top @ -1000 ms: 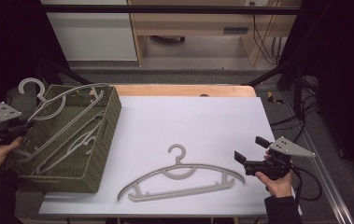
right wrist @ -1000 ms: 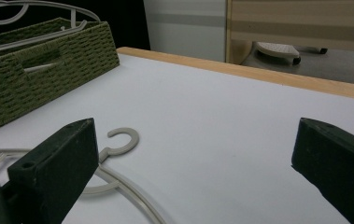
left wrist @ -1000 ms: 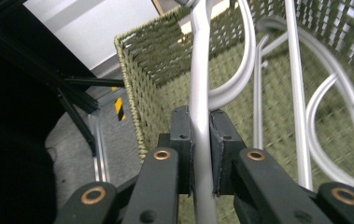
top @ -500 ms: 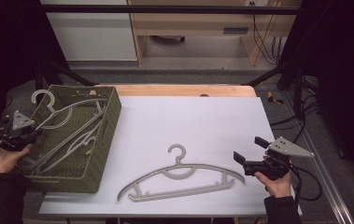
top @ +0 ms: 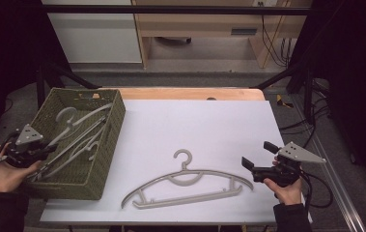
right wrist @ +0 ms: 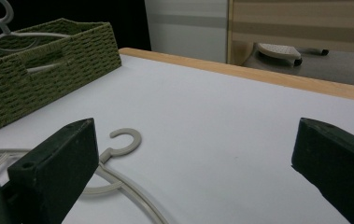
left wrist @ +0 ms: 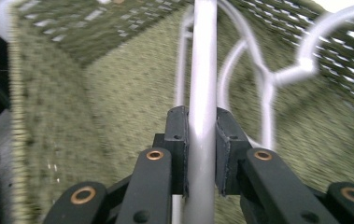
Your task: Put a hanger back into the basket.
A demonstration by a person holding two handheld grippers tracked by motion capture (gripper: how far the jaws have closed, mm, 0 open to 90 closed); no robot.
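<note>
Left gripper (left wrist: 201,154), lower left, clamps a grey plastic hanger (left wrist: 202,84), its jaws just easing, inside the green woven basket (top: 108,145). Right gripper (top: 258,158) gapes empty. A second grey hanger (top: 185,186) awaits on the white counter (top: 209,125).

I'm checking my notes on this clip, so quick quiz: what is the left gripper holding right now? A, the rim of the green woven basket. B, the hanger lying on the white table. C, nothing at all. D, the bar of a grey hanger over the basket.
D: in the left gripper view the left gripper has both pads against the bar of a grey hanger, with the green woven basket beneath it.
</note>
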